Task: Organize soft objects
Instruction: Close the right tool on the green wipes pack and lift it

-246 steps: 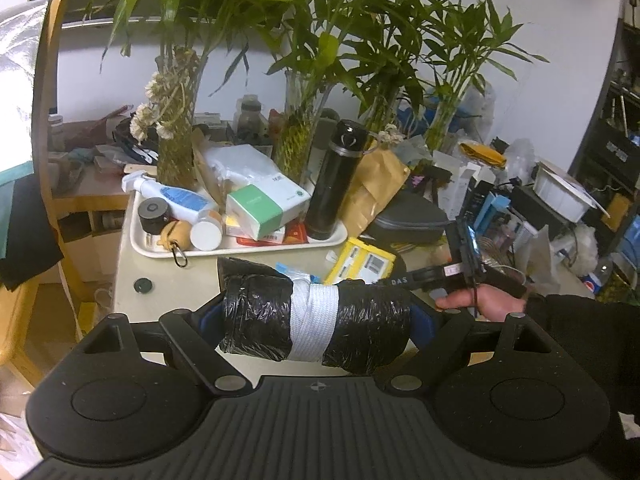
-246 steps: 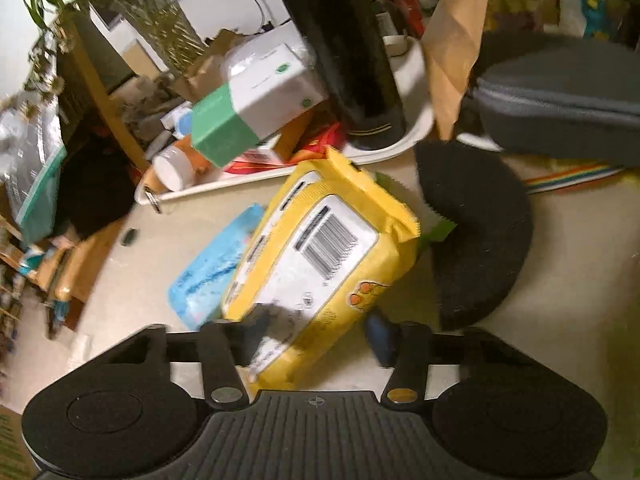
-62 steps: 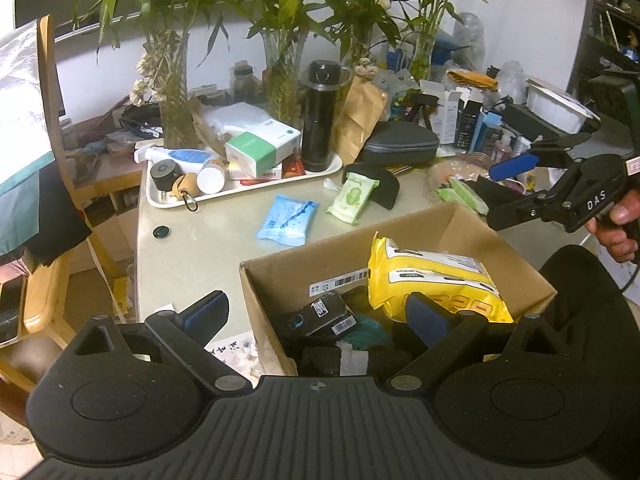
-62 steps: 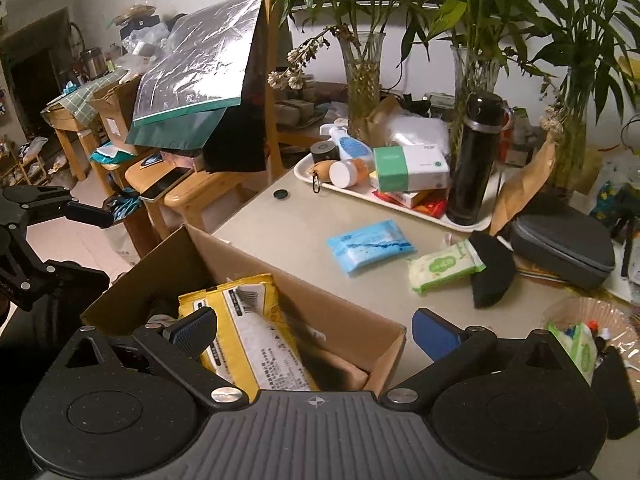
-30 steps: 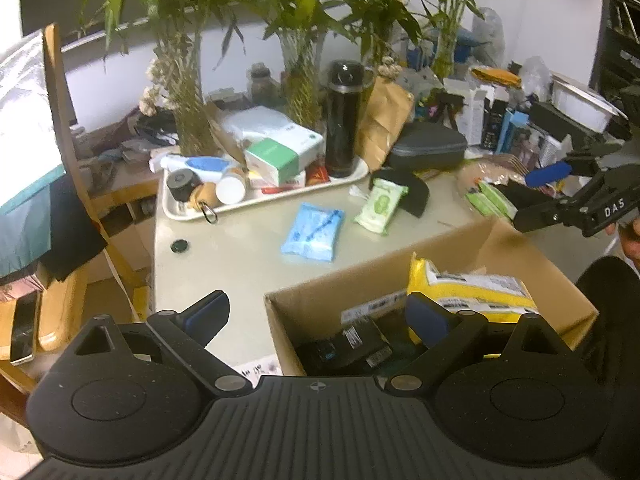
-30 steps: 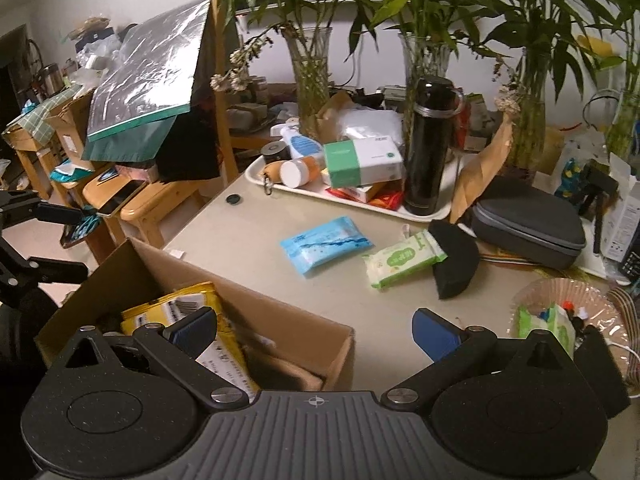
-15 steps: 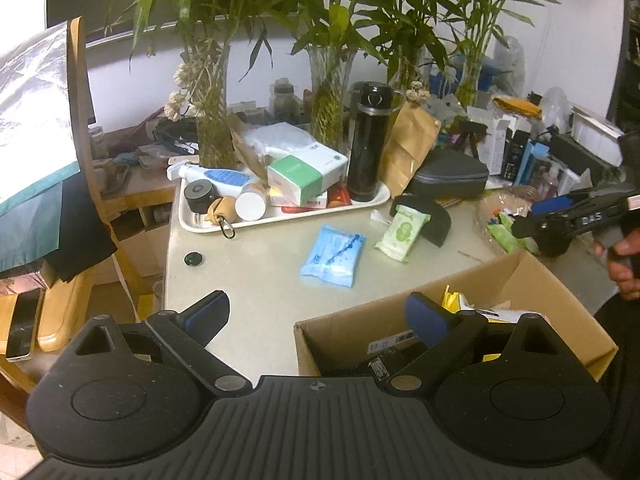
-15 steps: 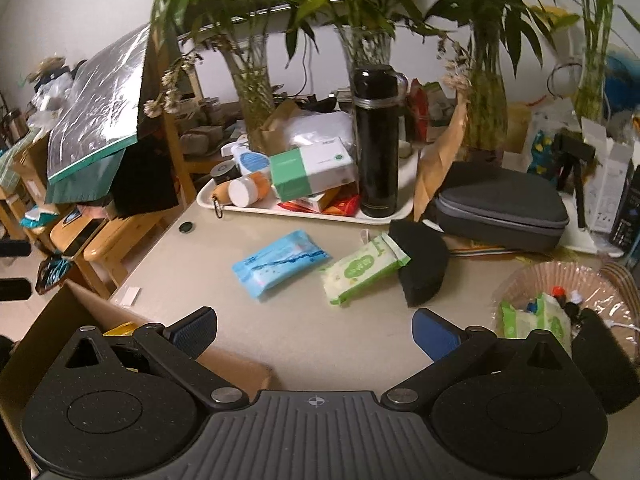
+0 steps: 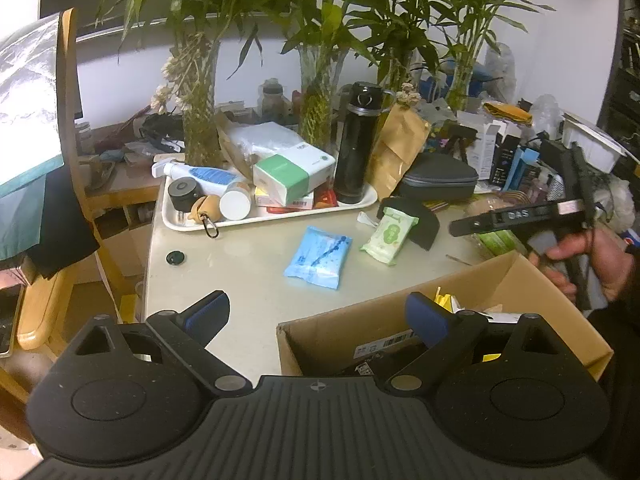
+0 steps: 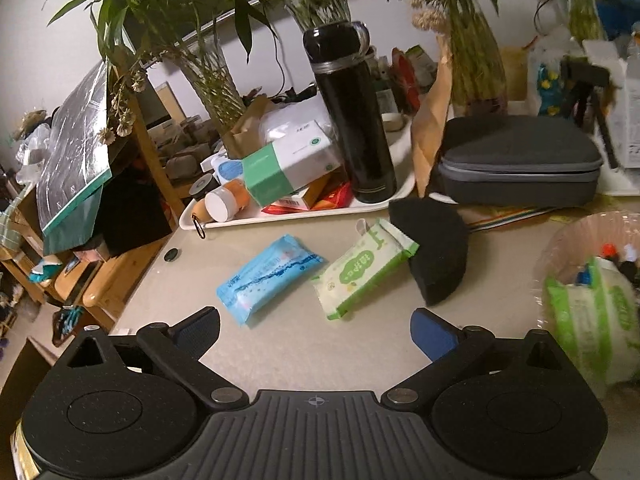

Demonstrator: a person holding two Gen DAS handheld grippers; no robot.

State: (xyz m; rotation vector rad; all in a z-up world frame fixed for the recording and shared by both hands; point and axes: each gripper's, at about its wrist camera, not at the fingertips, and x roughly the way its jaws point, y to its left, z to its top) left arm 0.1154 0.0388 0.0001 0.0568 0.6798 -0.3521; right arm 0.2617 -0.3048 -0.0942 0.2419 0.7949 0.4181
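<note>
Right tool (image 10: 315, 330) wide open, empty, above blue pack (image 10: 267, 279) & green pack (image 10: 362, 266); left tool (image 9: 317, 318) likewise.

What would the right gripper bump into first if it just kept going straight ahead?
Probably the green wipes pack, lying on the table just ahead of the open right gripper. The blue pack sits left of that line. Depth is hard to judge here.

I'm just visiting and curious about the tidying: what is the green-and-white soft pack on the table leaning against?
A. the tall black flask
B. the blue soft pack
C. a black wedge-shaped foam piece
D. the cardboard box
C: the green-and-white pack has its far end propped on the black foam piece, while the blue pack lies apart on the table.
</note>
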